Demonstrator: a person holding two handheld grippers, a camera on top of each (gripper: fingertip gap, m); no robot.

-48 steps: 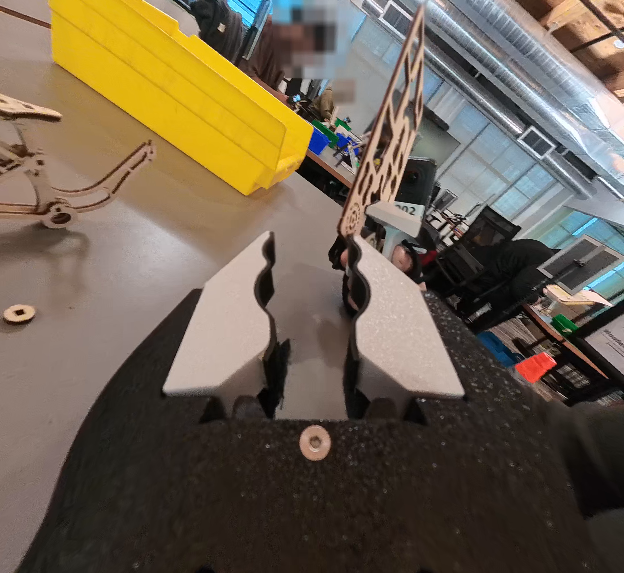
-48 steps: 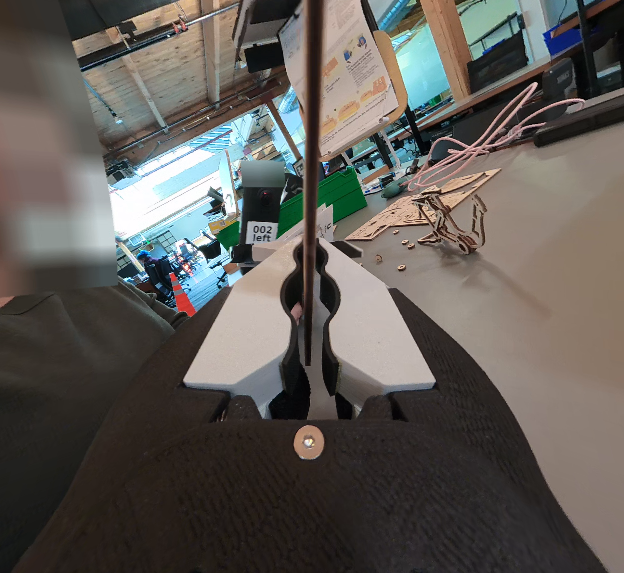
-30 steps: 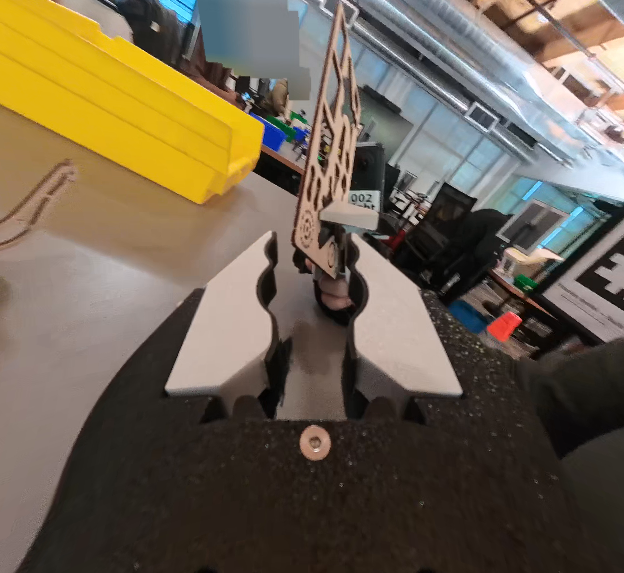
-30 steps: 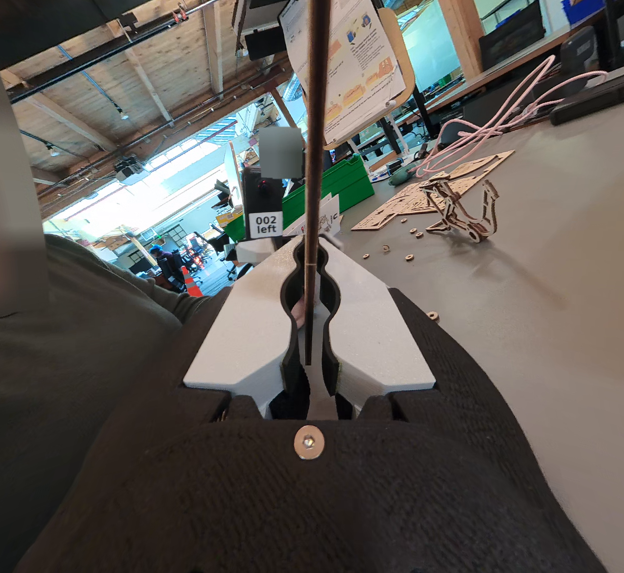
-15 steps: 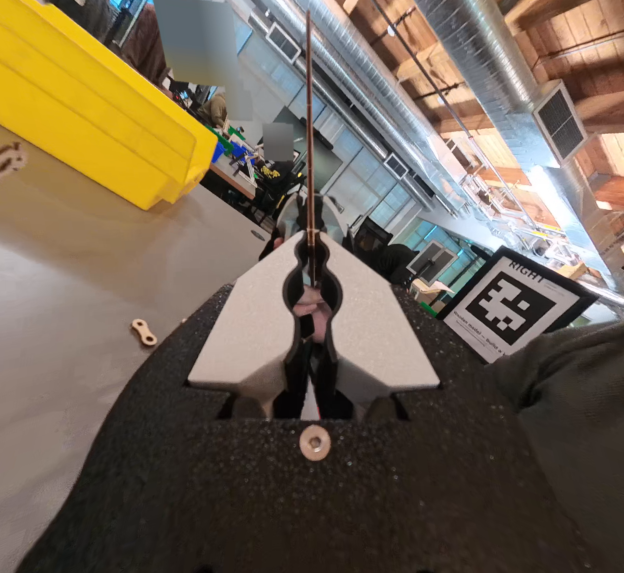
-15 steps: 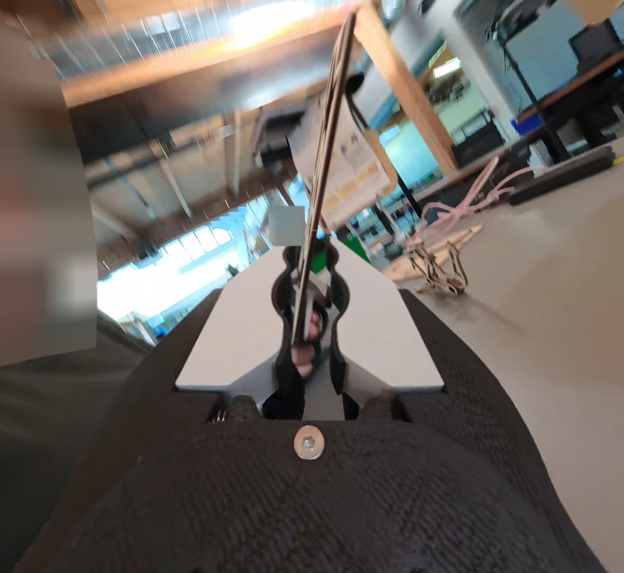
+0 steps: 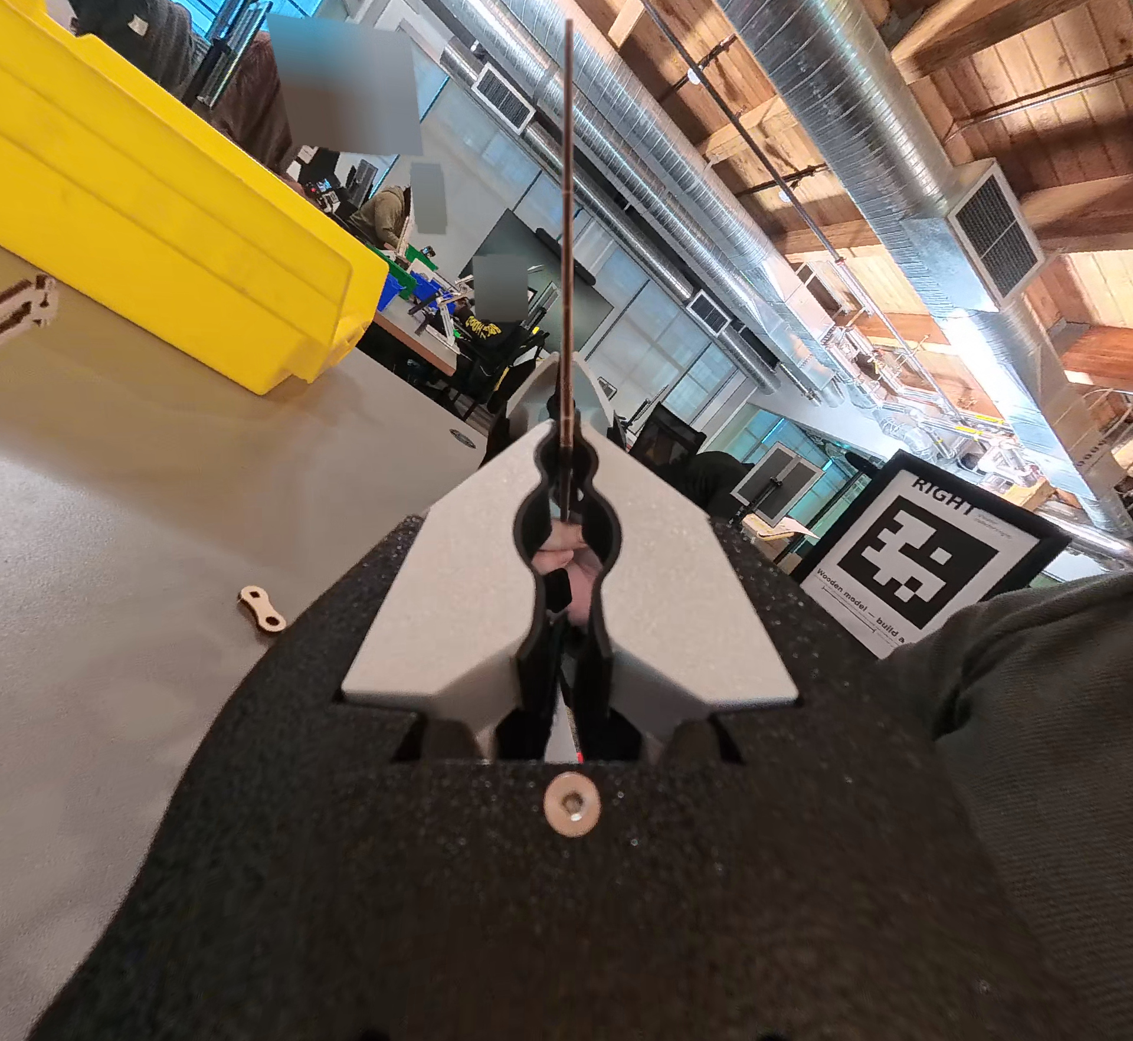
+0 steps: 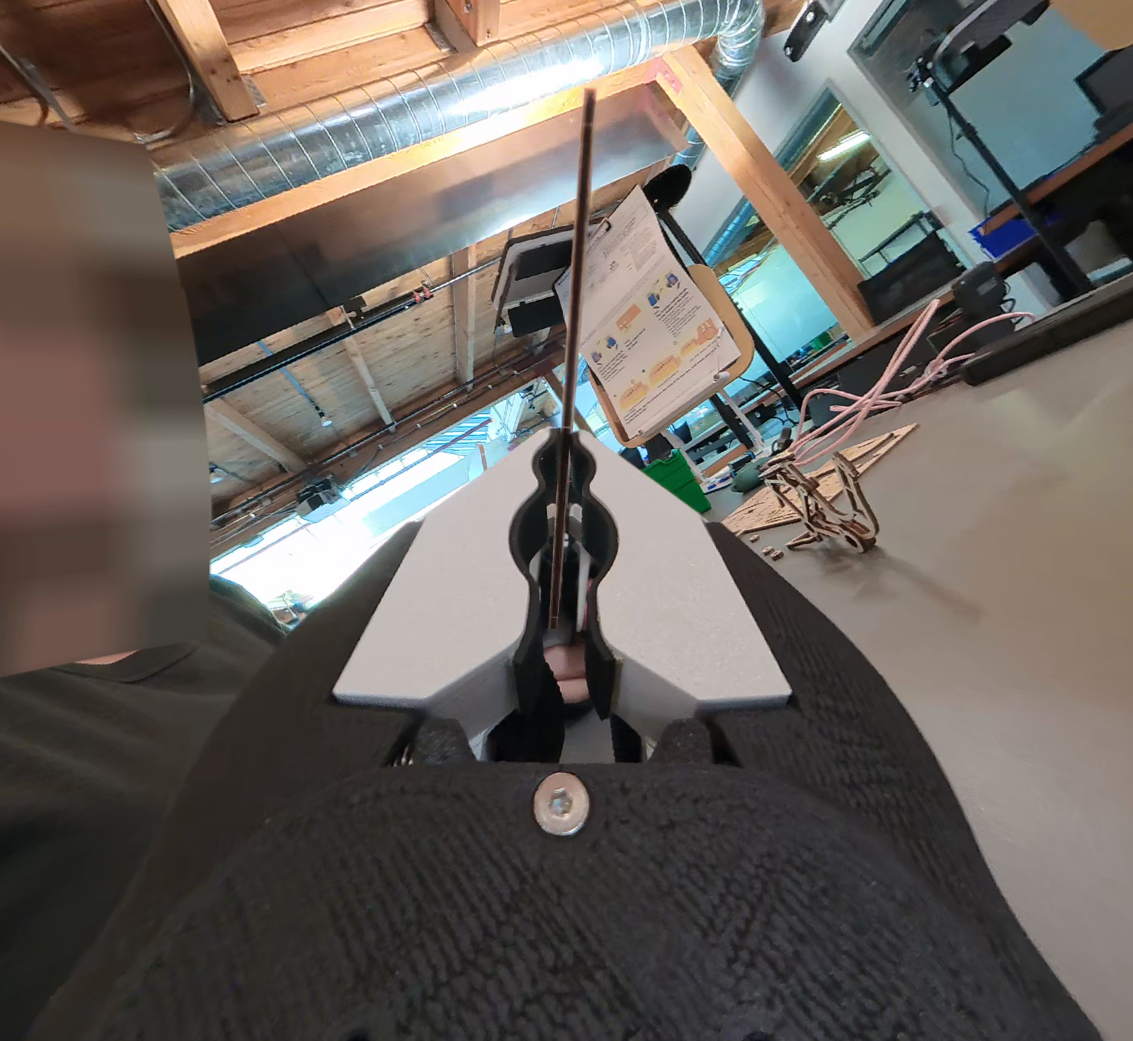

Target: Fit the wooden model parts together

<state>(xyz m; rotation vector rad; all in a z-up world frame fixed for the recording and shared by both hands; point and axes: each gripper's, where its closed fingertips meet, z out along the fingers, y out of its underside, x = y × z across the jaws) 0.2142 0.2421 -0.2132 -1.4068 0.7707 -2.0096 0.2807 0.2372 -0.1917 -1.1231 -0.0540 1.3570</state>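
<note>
A thin wooden lattice panel [image 7: 567, 214] stands upright and shows edge-on in both views. My left gripper [image 7: 567, 438] is shut on its lower edge, raised above the grey table [image 7: 153, 490]. In the right wrist view the same panel [image 8: 575, 276] runs up between the jaws of my right gripper [image 8: 563, 438], which is shut on it from the opposite side. The two grippers face each other, tips close together, both tilted up toward the ceiling. A partly built wooden model [image 8: 821, 502] stands on the table to the right.
A yellow bin [image 7: 153, 227] lies at the far left. A small wooden link [image 7: 262, 604] lies near the left gripper. A marker sign [image 7: 919, 558] stands at the right. Wooden sheets [image 8: 858, 447], small washers [image 8: 769, 550], a pink cable [image 8: 889, 374] and a clipboard [image 8: 656, 337] are behind the model.
My left gripper was open beside the panel; it has shut on it. Both grippers have tilted upward with the panel between them.
</note>
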